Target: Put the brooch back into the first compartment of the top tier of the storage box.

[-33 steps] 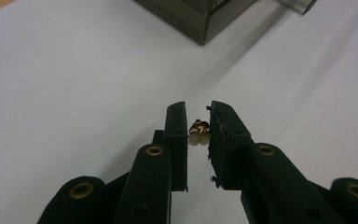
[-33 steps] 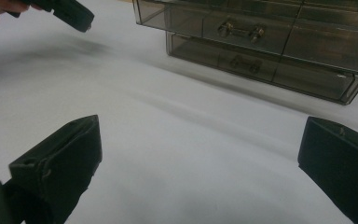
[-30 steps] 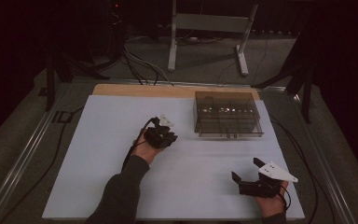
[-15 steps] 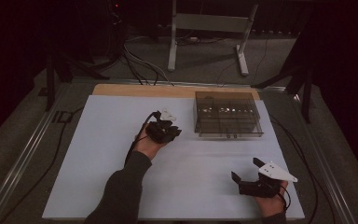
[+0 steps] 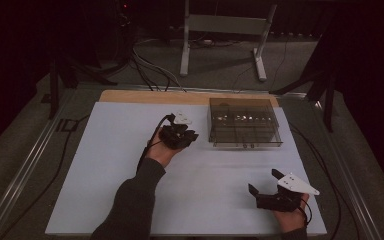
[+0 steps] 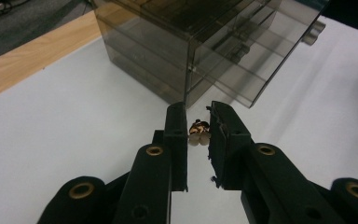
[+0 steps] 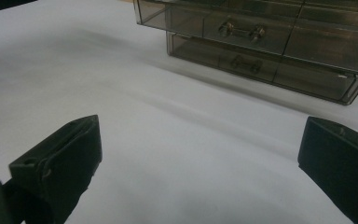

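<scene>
Fingers (image 6: 179, 135) of your left gripper (image 6: 199, 140) pinch a small gold and white piece (image 6: 199, 133) just beside the smoky plastic drawer box (image 5: 244, 127); your right gripper (image 7: 200, 158) rests near, spread wide.

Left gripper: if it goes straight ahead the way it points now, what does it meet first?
Probably the near corner of the smoky clear drawer box. The left gripper, shut on a small brass-coloured piece, points right at it; the gap between them is hard to judge.

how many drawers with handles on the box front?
2, stacked on the smoked drawer box: upper drawer set back, lower drawer beneath it. Others may be hidden.
</scene>
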Tool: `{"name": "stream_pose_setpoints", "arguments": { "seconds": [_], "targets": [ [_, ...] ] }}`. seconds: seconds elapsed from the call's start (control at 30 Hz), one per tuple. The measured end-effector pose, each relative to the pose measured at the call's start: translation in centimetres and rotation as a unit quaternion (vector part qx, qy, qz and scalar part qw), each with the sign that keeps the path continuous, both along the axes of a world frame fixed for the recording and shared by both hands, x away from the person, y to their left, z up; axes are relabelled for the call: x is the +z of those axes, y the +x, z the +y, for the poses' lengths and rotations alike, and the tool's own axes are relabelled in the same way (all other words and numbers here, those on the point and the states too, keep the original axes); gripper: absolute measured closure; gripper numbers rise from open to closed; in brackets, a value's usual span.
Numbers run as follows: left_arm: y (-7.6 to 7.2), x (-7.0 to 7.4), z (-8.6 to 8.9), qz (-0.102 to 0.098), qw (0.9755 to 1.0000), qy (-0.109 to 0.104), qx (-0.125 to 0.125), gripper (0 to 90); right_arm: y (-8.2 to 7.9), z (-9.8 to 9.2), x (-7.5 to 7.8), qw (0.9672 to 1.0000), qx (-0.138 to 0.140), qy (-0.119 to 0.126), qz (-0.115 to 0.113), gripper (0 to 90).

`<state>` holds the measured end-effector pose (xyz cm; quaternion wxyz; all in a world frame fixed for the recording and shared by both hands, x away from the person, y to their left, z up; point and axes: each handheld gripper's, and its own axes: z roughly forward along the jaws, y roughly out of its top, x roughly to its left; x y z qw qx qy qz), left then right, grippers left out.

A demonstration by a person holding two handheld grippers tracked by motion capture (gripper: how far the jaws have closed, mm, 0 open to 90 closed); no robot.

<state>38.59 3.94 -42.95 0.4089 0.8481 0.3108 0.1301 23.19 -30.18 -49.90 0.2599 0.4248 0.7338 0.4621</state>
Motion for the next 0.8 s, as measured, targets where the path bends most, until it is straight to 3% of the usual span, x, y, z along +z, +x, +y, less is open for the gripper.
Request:
{"name": "stream_pose_setpoints", "arguments": {
  "seconds": [0.8],
  "targets": [
    [1.0, 1.5, -1.1, -0.018, 0.9995, -0.024, -0.009, 78.5, 0.0, 0.0, 0.0, 1.0000, 0.001, 0.000, 0.000, 0.3]
  ]
}}
